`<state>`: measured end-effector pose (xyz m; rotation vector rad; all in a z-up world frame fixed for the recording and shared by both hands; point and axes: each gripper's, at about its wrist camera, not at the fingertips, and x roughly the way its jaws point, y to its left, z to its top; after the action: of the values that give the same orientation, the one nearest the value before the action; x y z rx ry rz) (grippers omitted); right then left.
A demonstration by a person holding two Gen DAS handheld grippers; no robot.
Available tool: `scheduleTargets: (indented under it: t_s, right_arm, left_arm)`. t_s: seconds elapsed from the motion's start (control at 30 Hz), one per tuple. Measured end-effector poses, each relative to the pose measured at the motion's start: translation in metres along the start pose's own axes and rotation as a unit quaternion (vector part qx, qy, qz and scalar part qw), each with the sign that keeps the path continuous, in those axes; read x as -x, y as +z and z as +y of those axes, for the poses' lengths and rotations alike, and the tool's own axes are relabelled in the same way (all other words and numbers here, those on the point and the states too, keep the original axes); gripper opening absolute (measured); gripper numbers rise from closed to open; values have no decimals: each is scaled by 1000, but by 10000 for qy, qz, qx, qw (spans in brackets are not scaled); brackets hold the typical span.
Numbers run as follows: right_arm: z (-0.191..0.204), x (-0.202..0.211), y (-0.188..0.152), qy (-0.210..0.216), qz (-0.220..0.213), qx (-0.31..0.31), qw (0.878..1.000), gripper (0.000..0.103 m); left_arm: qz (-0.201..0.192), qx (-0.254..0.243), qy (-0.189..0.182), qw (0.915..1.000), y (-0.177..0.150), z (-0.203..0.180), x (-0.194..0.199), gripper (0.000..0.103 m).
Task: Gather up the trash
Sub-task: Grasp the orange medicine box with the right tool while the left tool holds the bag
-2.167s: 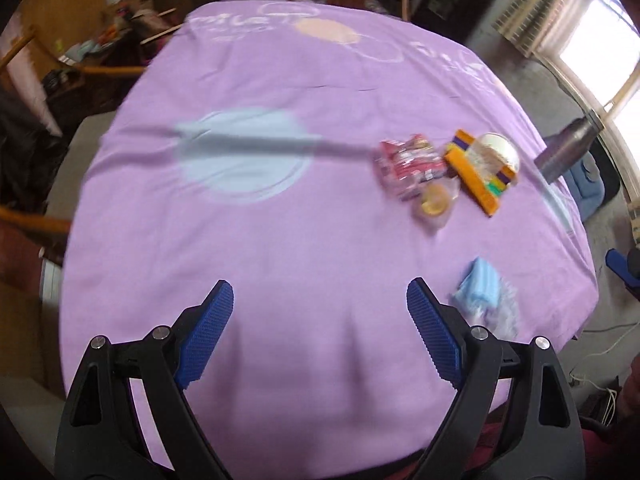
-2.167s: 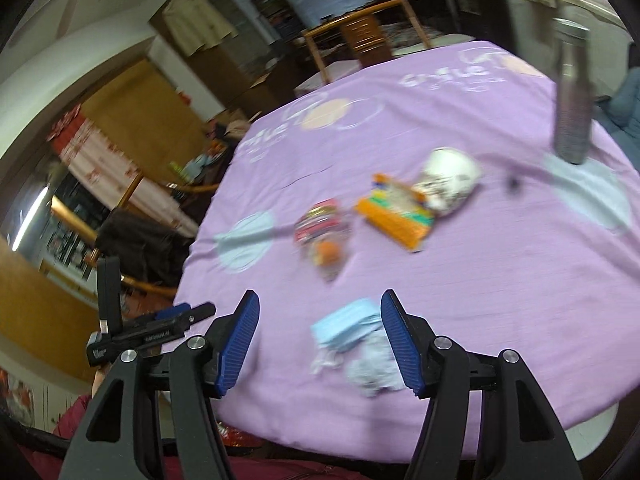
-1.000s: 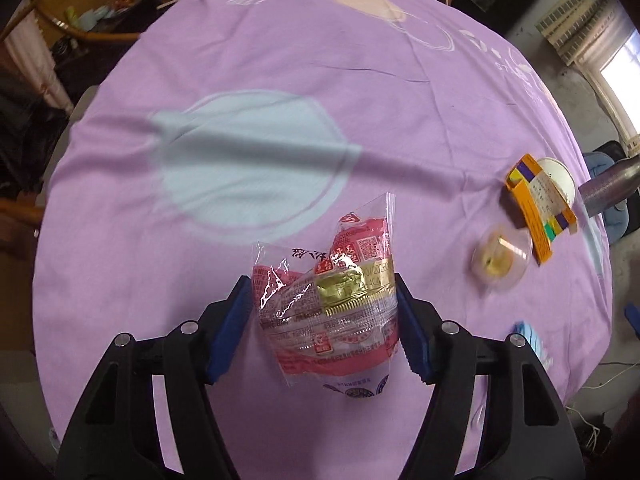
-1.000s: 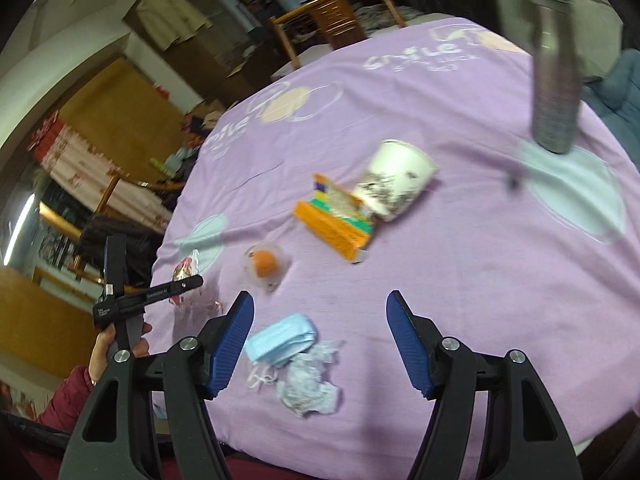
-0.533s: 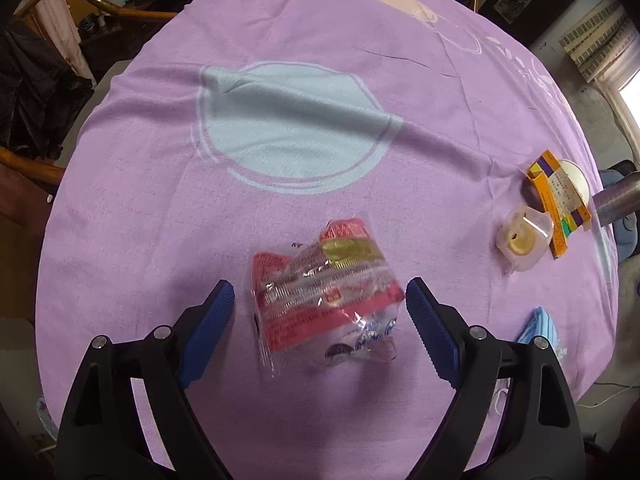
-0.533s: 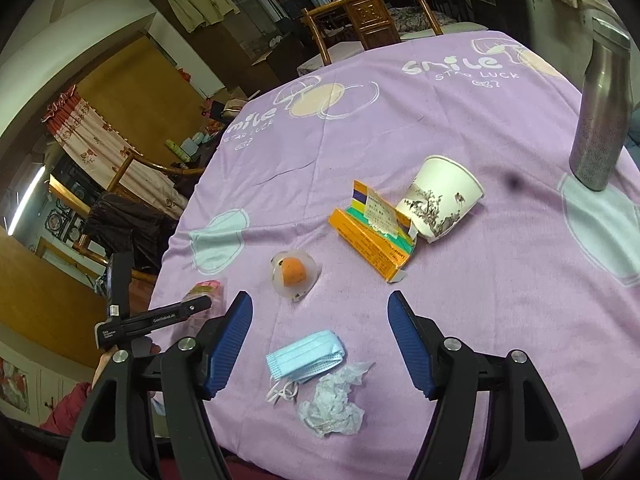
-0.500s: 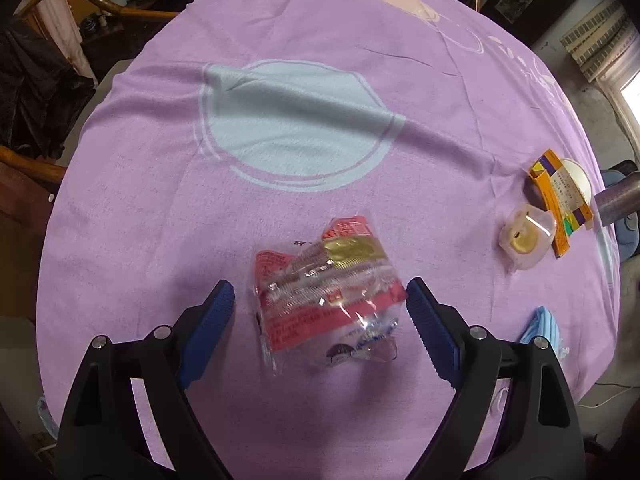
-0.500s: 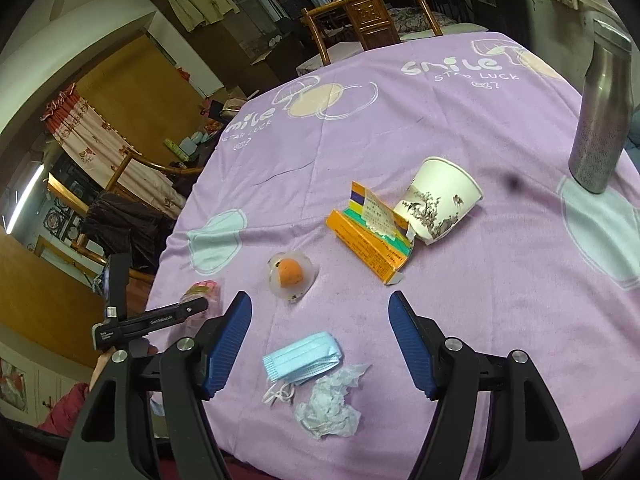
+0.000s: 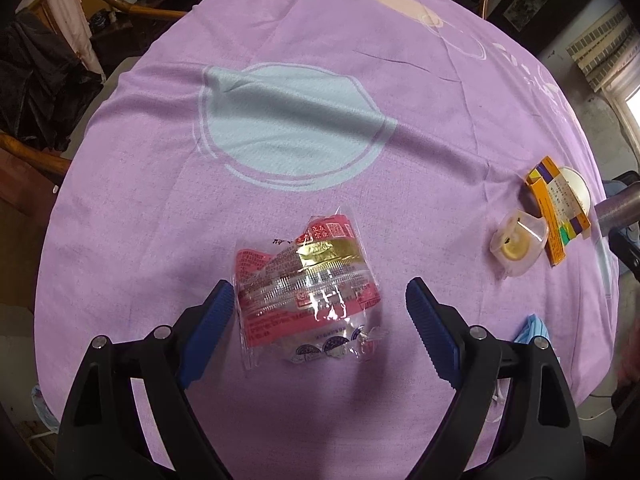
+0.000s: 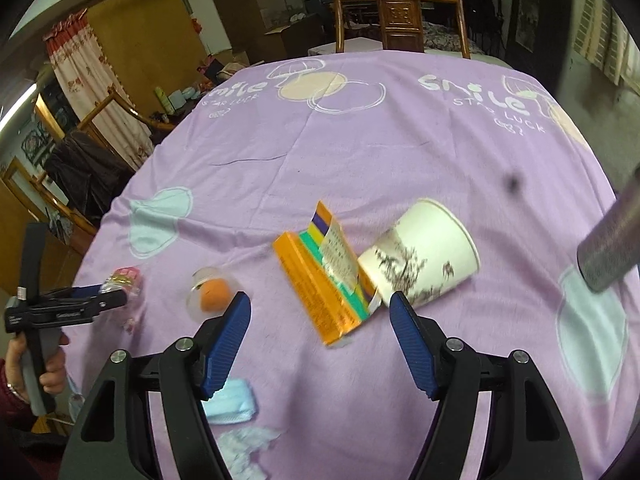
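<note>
Purple cloth (image 9: 168,208) with pale blue circles covers the round bench. On it, between the spread blue pads of the left hand-held gripper (image 9: 316,320), lies a crinkled red and clear snack wrapper (image 9: 308,292); neither pad presses it, though the left pad sits just beside its edge. Towards 3 o'clock from the wrapper lie a small clear cup with an orange piece inside (image 9: 518,242) and an orange carton (image 9: 558,216).

In the right wrist view, the right hand-held gripper (image 10: 320,328) also stands spread, holding nothing, with the carton's near end (image 10: 320,280) between its pads. A paper cup (image 10: 424,260) lies tipped on its side, touching the carton at 3 o'clock. A blue face mask (image 10: 232,400) and crumpled tissue (image 10: 244,448) lie at 7 o'clock, near the bench edge. A grey metal bottle (image 10: 612,240) shows at the right border.
</note>
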<state>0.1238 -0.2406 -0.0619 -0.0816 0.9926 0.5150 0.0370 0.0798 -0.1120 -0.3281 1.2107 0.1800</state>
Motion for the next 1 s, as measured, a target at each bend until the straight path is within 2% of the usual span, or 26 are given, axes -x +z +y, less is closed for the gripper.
scheduleTargets:
  t_s: [0.17, 0.3, 0.47, 0.53, 0.57, 0.67, 0.73, 0.8, 0.87, 1.0]
  right_arm:
    - [13, -31, 15, -161, 164, 751, 9969, 71]
    - [37, -58, 18, -375, 291, 1745, 9835, 71]
    - [46, -86, 19, -564, 521, 2212, 9722, 70]
    - [46, -92, 20, -633, 588, 2261, 9703, 65]
    - [46, -95, 20, -712, 603, 2300, 9687, 56]
    - [43, -80, 25, -480, 406, 2115, 9753, 48]
    - [37, -59, 30, -208, 151, 1775, 9838, 48]
    - [27, -30, 36, 237, -158, 1256, 9917, 49]
    - [20, -8, 37, 505, -334, 894, 9942, 50]
    - [14, 20, 28, 572, -548, 586, 9951, 51]
  left_arm:
    - [30, 103, 109, 9999, -3, -2, 0, 85]
    - [32, 222, 133, 9997, -7, 1, 2, 85]
    - [16, 368, 130, 9992, -12, 6, 6, 85]
    - [26, 417, 144, 9990, -10, 7, 6, 85]
    - [33, 436, 139, 9989, -9, 8, 6, 85]
    - [114, 490, 110, 9987, -2, 8, -1, 87]
    - [170, 448, 150, 9987, 2, 5, -7, 88]
    - [226, 382, 232, 9987, 5, 3, -15, 88]
    - [264, 380, 171, 9988, 7, 3, -22, 88]
    - [179, 284, 123, 9994, 9, 2, -22, 82]
